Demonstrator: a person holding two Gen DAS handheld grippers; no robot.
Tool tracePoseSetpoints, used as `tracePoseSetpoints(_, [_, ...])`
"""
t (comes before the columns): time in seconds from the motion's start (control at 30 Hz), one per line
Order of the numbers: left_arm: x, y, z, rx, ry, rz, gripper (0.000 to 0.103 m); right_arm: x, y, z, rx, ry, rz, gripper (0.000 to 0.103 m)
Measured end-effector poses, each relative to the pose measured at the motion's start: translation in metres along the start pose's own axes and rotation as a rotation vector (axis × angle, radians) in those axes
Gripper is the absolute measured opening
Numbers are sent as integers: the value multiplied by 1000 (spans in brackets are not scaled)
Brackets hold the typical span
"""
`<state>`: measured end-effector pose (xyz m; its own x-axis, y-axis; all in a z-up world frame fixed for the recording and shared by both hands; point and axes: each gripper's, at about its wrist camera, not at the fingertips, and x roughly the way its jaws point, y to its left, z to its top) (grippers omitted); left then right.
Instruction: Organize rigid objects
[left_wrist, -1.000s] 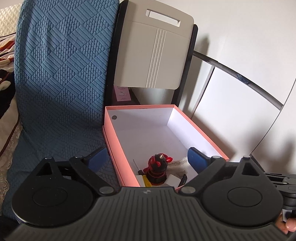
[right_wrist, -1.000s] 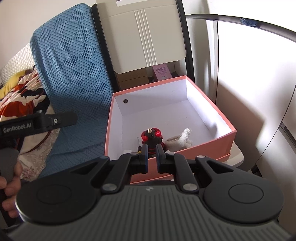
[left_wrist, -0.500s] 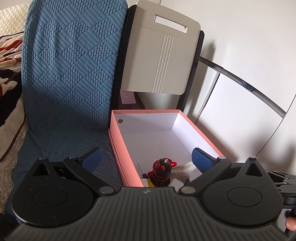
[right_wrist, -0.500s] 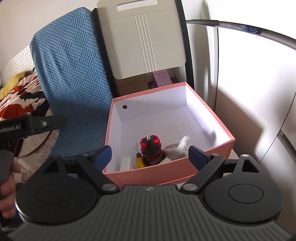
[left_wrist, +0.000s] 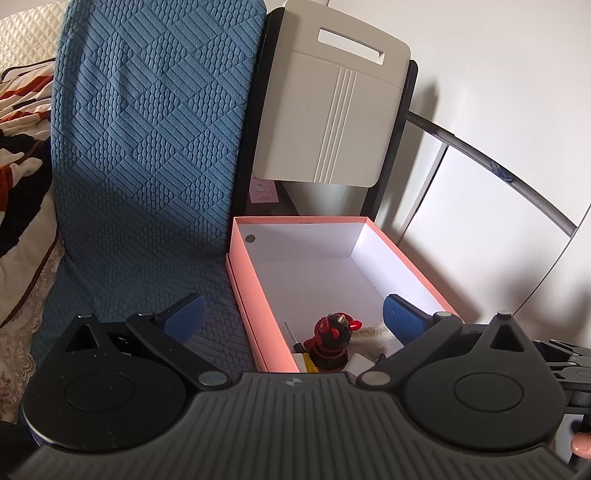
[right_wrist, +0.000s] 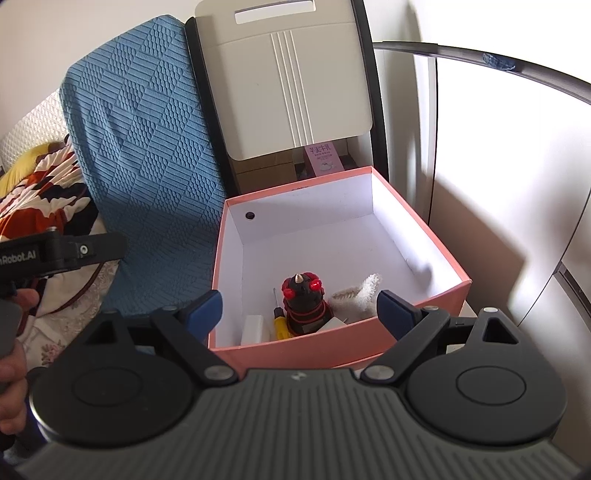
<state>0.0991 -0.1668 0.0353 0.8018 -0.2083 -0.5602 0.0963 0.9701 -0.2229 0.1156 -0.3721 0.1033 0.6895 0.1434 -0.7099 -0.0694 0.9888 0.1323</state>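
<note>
We are holding the right tool (right_wrist: 297, 312) wide apart over the near edge of the pink box (right_wrist: 406, 326), its jaws having just been opening, with nothing between them. The left tool (left_wrist: 293, 317) is also standing wide and empty. Inside the box, at its near end, a black and red toy (right_wrist: 303, 304) is standing upright beside a yellow screwdriver (right_wrist: 279, 319), a white block (right_wrist: 255, 328) and a fuzzy white thing (right_wrist: 364, 295).

I count: pink box (right_wrist: 424, 321) ×1 | black-red toy figure (right_wrist: 304, 306) ×1 | yellow-handled screwdriver (right_wrist: 279, 321) ×1 | white blocks (right_wrist: 255, 328) ×2 | fuzzy white item (right_wrist: 360, 295) ×1 | grippers ×2
</note>
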Motion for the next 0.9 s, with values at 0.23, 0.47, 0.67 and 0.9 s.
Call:
tracePoseSetpoints(0.23, [0, -2, 1, 3, 3, -8, 103, 1, 1, -2, -5, 10, -11, 92])
tracePoseSetpoints(0.47, [0, -2, -1, 0, 5, -10, 103, 3, 0, -2, -1, 16, -13, 92])
tracePoseSetpoints(0.67, [0, -3, -1, 0, 2, -12, 103, 4, 1, -2, -8, 17, -9, 92])
tracePoseSetpoints(0.9, [0, -2, -2, 0, 3, -11, 103, 4, 1, -3, -8, 20, -9, 92])
